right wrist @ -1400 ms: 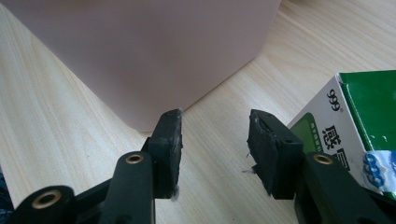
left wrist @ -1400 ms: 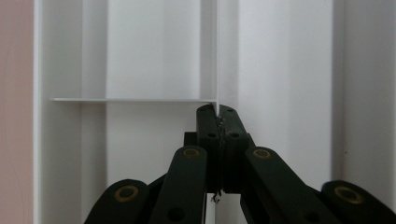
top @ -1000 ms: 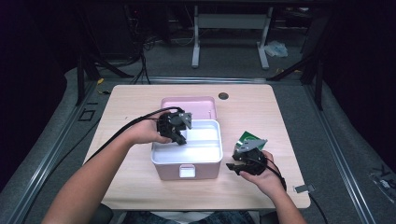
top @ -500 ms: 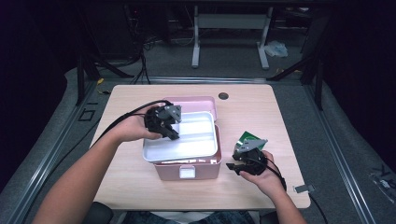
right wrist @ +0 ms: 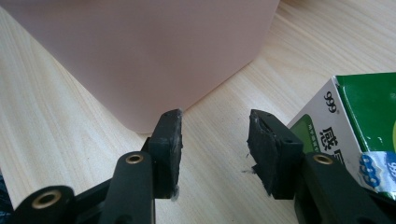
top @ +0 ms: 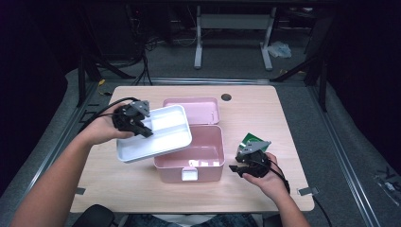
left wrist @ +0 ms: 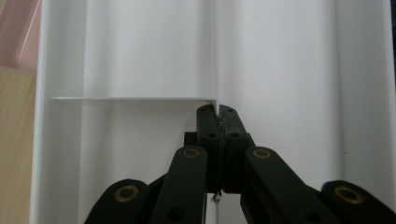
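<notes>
Left tongs [top: 137, 124] are clamped shut on the thin middle divider of the white tray [top: 163, 137], seen plainly in the left gripper view, where the jaws pinch the partition wall [left wrist: 217, 100]. Tray is held lifted and tilted, off to the left of the pink box [top: 194, 153], partly overhanging its left rim. Right tongs [top: 247, 166] are parked low on the worktop [top: 265, 113], jaws apart with nothing between them, just right of the box wall [right wrist: 154, 56] and beside a green and white carton [right wrist: 359, 126]. Risk, as judged: the divider is a narrow, slick grip point well off the tray's balance, so the tray could be swung or slipped out of the pinch if it is tipped further, and could be dropped onto the box rim or worktop. A clip of the box edge by the tray corner could shove the box toward the right tongs and the carton. Contents: tray compartments are seen empty; the box interior looks empty too, as far as is shown; its pink lid [top: 191, 109] lies open behind it.
</notes>
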{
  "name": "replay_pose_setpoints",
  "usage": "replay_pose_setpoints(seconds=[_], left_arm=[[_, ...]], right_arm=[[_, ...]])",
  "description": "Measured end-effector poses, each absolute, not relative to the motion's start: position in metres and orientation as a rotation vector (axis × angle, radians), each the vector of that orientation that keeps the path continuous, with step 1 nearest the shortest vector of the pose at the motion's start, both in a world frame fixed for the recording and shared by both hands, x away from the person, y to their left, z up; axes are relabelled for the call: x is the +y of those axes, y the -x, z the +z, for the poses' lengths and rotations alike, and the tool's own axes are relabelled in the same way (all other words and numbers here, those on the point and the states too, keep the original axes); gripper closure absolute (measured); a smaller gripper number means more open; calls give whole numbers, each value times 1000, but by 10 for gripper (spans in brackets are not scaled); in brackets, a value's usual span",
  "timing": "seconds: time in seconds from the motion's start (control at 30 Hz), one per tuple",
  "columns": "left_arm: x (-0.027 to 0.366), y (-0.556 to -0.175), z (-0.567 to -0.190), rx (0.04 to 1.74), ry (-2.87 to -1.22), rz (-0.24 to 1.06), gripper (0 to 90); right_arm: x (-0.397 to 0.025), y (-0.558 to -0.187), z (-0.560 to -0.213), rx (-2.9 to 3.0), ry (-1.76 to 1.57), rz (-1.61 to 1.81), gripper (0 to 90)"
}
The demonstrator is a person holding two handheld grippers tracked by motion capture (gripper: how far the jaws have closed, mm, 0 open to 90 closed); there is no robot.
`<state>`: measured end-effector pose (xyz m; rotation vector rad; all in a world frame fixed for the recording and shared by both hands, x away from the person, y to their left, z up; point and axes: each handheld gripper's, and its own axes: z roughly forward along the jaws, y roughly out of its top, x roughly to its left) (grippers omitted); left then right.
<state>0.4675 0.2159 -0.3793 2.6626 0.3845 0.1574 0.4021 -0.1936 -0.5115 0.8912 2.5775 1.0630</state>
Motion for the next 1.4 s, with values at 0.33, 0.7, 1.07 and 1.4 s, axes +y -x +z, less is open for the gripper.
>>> replay_pose_setpoints(seconds=[0.33, 0.7, 1.07, 1.4], left_arm=[[284, -461, -384, 576, -2645, 179, 894], [324, -453, -394, 696, -2608, 175, 894], [334, -455, -418, 751, -2600, 135, 894], [336, -457, -457, 784, -2604, 84, 894]], right_arm=[[-192, -402, -511, 2578, -896, 1058, 545], [-192, -402, -512, 2579, -898, 1058, 545], [-192, -402, -512, 2580, -896, 1058, 545], [-191, -402, -512, 2579, -897, 1059, 545]])
